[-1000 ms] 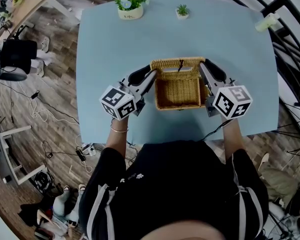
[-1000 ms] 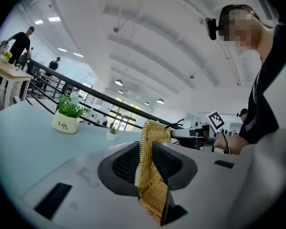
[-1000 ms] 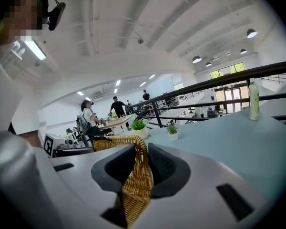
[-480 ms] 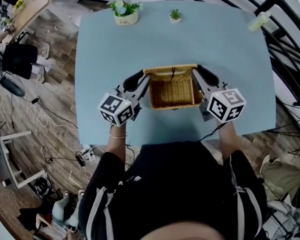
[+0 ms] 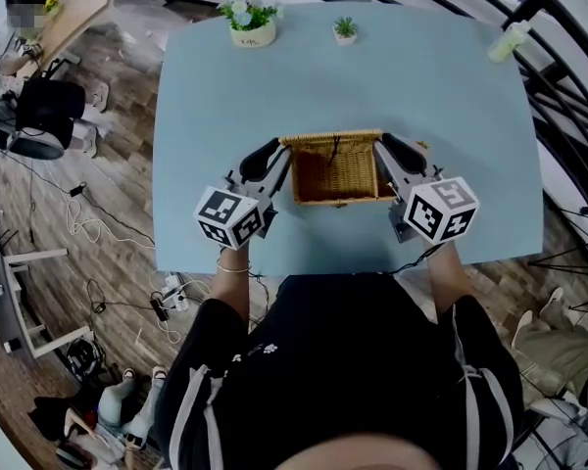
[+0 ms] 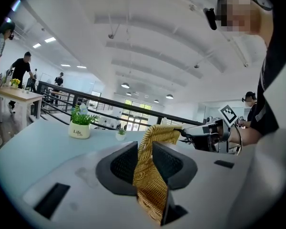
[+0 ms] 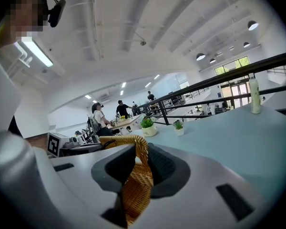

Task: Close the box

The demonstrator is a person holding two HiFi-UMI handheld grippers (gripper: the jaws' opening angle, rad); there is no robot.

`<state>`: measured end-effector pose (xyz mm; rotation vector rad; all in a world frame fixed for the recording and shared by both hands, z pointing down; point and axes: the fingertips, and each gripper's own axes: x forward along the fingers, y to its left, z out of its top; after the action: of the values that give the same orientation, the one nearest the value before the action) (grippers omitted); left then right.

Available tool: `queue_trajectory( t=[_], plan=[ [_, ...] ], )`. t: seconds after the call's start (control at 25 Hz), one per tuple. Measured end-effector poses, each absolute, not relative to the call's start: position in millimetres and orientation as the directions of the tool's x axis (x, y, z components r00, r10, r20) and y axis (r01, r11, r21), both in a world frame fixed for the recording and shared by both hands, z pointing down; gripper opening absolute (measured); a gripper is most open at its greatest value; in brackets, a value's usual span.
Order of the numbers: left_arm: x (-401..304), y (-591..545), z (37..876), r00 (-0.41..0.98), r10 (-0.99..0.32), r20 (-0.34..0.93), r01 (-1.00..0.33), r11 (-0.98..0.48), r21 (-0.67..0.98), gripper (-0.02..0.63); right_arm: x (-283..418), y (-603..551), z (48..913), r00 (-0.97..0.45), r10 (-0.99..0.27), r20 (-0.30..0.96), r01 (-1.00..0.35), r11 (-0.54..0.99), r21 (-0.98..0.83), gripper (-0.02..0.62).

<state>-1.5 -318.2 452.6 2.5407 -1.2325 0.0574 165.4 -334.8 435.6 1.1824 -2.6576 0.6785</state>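
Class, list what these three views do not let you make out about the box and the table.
- Box body: both gripper views; hidden below the left gripper and right gripper, which clamp the lid.
- Dark loop on the lid: head view; too small to identify.
- Bottle label: right gripper view; too small.

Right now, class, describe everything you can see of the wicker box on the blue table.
The wicker box is rectangular, woven of golden-tan cane, and sits on the table near the person's edge. Its lid is raised along the far side, with a dark loop at its middle. The left gripper and right gripper clamp the lid's two side edges.
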Motion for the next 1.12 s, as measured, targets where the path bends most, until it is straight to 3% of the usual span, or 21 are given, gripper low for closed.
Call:
queue_trajectory(
  t=[1.12],
  plan=[
    [5.3, -268.7, 471.1, 0.550, -0.803, 0.228, -0.826, -0.483, 0.290, 0.084, 172.3, -281.6, 458.6, -0.733, -0.583, 0.350, -0.681, 0.621, -0.389, 0.081]
  ],
)
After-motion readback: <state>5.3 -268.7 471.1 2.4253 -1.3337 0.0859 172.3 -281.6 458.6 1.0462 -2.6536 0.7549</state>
